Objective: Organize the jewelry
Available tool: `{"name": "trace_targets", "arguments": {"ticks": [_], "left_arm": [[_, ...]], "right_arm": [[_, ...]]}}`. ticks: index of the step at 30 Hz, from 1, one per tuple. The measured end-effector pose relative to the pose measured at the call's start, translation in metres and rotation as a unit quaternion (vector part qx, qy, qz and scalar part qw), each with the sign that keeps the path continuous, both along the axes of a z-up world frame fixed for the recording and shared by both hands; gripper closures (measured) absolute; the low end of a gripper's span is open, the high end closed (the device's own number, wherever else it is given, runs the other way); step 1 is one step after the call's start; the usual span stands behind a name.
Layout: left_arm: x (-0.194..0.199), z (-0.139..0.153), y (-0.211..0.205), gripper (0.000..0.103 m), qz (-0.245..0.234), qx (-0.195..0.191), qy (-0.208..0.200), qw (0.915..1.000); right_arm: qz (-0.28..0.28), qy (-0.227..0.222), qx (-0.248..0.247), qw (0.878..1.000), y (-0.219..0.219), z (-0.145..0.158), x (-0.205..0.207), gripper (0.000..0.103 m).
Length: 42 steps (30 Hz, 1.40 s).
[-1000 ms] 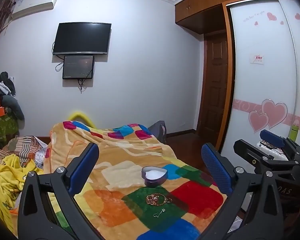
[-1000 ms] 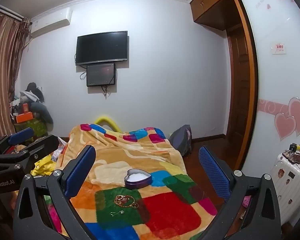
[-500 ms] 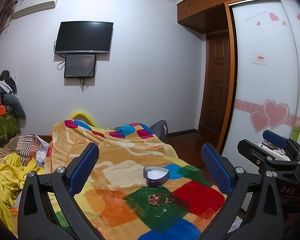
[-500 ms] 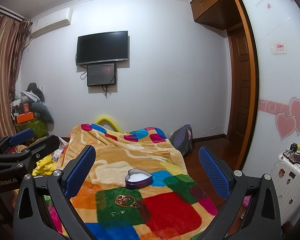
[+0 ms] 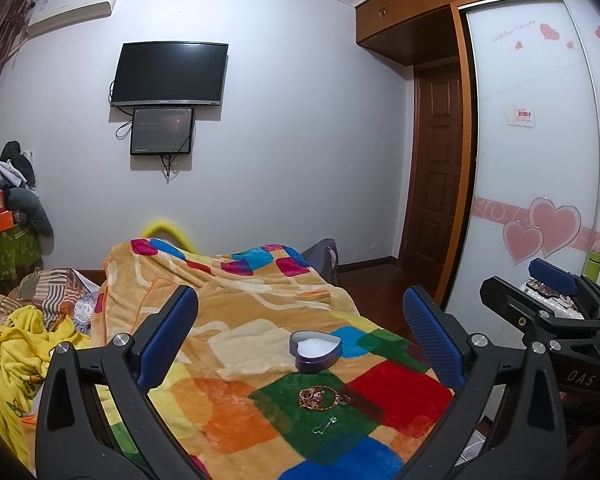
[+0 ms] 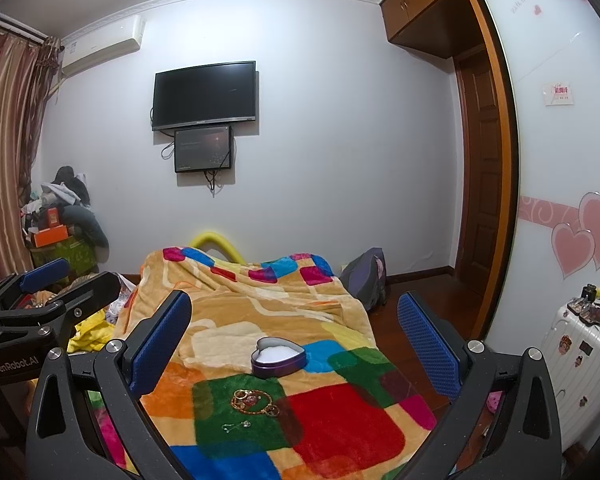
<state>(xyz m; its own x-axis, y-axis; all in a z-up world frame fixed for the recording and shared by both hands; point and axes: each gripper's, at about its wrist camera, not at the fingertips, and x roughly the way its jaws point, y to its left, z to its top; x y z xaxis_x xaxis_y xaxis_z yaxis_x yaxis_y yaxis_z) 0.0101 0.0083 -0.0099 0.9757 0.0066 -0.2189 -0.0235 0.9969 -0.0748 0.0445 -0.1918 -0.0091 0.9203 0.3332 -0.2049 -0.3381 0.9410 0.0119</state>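
Your left tongs (image 5: 300, 332) are spread wide with nothing between the blue pads, held up above the near end of the bed (image 5: 236, 320). Your right tongs (image 6: 294, 332) are just as wide and just as bare, held up beside them; in the left wrist view you can see them off to the right, past the bed's right edge.

On the blanket (image 5: 228, 412), the patchwork one in bright squares, the heart-shaped tin (image 5: 315, 351) sits open near the right edge of the bed, white lining showing, purple wall all round. Nearer to you than the tin, on the green square, lies the tangle of gold jewelry (image 5: 320, 396), apart from the tin and not touching it. Nearer still, on the same green patch, there's one small silver piece (image 5: 325, 425) lying by itself; it is too small for me to tell what kind.

From the right wrist camera it lines up the same: tin (image 6: 278, 356) farthest, gold tangle (image 6: 254, 402) in the middle, silver piece (image 6: 236, 426) closest to you. Neither pair of tongs touches any of them.

Along the bed's left edge there's yellow cloth (image 5: 16, 344) heaped up.
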Motion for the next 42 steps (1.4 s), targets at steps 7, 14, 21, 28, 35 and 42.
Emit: {"name": "trace_targets", "arguments": {"ticks": [7, 14, 21, 28, 35, 42], "left_arm": [[0.001, -0.002, 0.001, 0.000, 0.001, -0.001, 0.002, 1.0000], [0.002, -0.003, 0.002, 0.000, 0.002, 0.000, 0.003, 1.0000], [0.002, -0.003, 0.001, 0.000, 0.002, -0.001, 0.004, 1.0000], [0.002, -0.003, 0.001, 0.000, 0.002, 0.000, 0.004, 1.0000], [0.004, -0.008, 0.002, 0.000, 0.003, -0.001, 0.008, 1.0000], [0.013, -0.015, 0.005, 0.000, 0.005, -0.002, 0.022, 0.9997]], "right_arm": [[-0.001, 0.001, 0.001, 1.000, -0.001, 0.000, 0.000, 0.001], [-0.001, 0.003, 0.001, 1.000, -0.001, -0.001, 0.003, 0.001], [0.000, 0.003, 0.001, 1.000, -0.001, -0.002, 0.001, 0.001], [0.000, 0.004, 0.001, 1.000, -0.001, -0.003, 0.001, 0.001], [-0.001, 0.009, 0.001, 1.000, -0.004, -0.002, 0.007, 0.001], [-0.003, 0.025, -0.001, 1.000, 0.002, -0.018, 0.006, 0.001]]}}
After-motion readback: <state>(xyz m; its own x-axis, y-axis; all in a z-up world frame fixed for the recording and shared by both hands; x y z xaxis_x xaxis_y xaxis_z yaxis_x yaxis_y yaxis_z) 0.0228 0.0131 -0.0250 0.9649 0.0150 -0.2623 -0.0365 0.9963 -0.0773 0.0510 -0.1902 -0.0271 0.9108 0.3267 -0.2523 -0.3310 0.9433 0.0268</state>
